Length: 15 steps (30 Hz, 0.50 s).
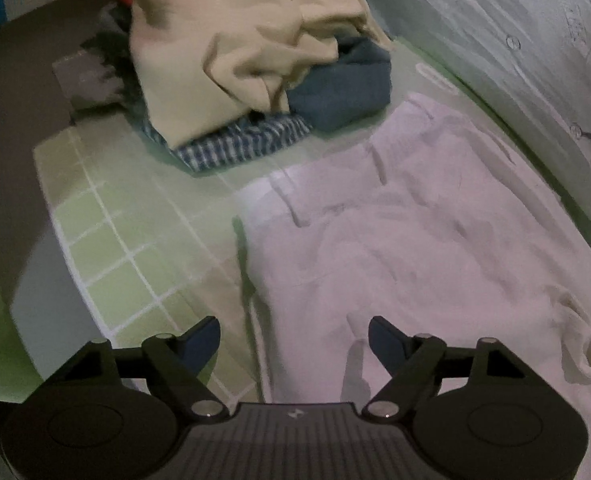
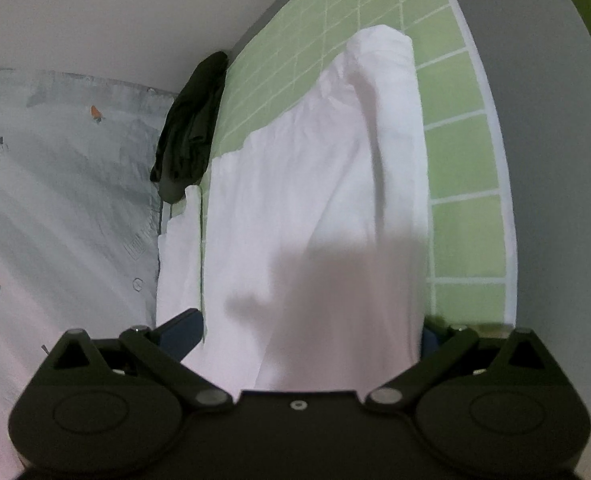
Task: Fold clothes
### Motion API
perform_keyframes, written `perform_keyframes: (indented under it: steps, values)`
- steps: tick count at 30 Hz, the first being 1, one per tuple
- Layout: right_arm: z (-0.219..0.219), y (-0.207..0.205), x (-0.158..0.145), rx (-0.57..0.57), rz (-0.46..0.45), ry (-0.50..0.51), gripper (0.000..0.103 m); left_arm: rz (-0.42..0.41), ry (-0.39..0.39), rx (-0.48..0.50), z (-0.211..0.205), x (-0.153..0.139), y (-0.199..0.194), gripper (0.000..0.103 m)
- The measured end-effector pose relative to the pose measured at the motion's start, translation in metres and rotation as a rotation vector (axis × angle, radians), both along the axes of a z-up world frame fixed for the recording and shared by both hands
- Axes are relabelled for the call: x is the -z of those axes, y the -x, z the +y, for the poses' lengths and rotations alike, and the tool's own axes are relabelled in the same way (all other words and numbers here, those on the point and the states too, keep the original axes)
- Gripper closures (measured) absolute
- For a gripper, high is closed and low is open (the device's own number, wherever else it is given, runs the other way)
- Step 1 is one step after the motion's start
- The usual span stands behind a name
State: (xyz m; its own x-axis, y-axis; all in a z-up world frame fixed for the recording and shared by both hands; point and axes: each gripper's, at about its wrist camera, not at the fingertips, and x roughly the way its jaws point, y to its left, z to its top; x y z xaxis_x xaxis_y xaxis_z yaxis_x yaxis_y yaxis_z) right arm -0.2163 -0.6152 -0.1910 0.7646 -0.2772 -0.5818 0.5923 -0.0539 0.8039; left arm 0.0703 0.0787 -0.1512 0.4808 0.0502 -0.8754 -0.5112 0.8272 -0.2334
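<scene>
The left wrist fisheye looks down and forward over the green white-gridded mat (image 1: 107,240), with the heap of beige, blue and striped clothes (image 1: 255,60) far off at 12 o'clock. The right wrist fisheye sits very close to the white cloth garment (image 2: 315,208), which fills its centre. Both views share that garment (image 1: 415,240) and the mat (image 2: 463,152)

Both fisheye views are dim and soft, their corners black and straight lines bowed toward the edges. The left wrist view is blurred, worst on the beige cloth (image 1: 235,40). In the right wrist view a broad grey shadow falls across the white garment (image 2: 315,200).
</scene>
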Motion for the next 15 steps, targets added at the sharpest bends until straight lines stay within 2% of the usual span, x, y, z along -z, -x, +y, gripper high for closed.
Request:
perform_keyframes:
  steps: [2, 3, 4, 5, 6, 7, 8, 10, 13, 15]
  values:
    - [-0.002, -0.002, -0.001, -0.007, 0.014, -0.004, 0.001, 0.008, 0.006, 0.007, -0.001, 0.003, -0.003, 0.024]
    - [-0.002, -0.003, -0.002, -0.011, 0.021, -0.006, 0.002, 0.009, 0.005, 0.007, -0.001, 0.003, -0.004, 0.03]
    - [-0.003, -0.004, -0.003, -0.023, 0.041, -0.003, 0.009, 0.01, 0.004, 0.007, -0.001, 0.003, -0.005, 0.035]
    - [-0.004, -0.005, -0.004, -0.036, 0.06, 0.0, 0.024, 0.011, 0.003, 0.006, -0.002, 0.003, -0.005, 0.048]
    - [-0.005, -0.006, -0.005, -0.048, 0.079, 0.003, 0.032, 0.012, 0.003, 0.006, -0.002, 0.003, -0.006, 0.064]
    - [-0.005, -0.007, -0.006, -0.065, 0.102, 0.013, 0.051, 0.013, 0.002, 0.006, -0.002, 0.003, -0.007, 0.071]
    - [-0.005, -0.008, -0.008, -0.079, 0.124, 0.027, 0.077, 0.013, 0.001, 0.006, -0.002, 0.003, -0.008, 0.084]
    - [-0.005, -0.008, -0.01, -0.092, 0.156, 0.056, 0.099, 0.015, -0.001, 0.006, -0.003, 0.003, -0.009, 0.091]
    - [0.0, -0.003, -0.02, -0.102, 0.176, 0.114, 0.1, -0.01, 0.001, -0.013, -0.001, -0.004, -0.005, 0.096]
    - [0.002, 0.007, -0.028, -0.103, 0.139, 0.145, 0.1, -0.031, -0.015, -0.019, -0.003, -0.012, 0.0, 0.096]
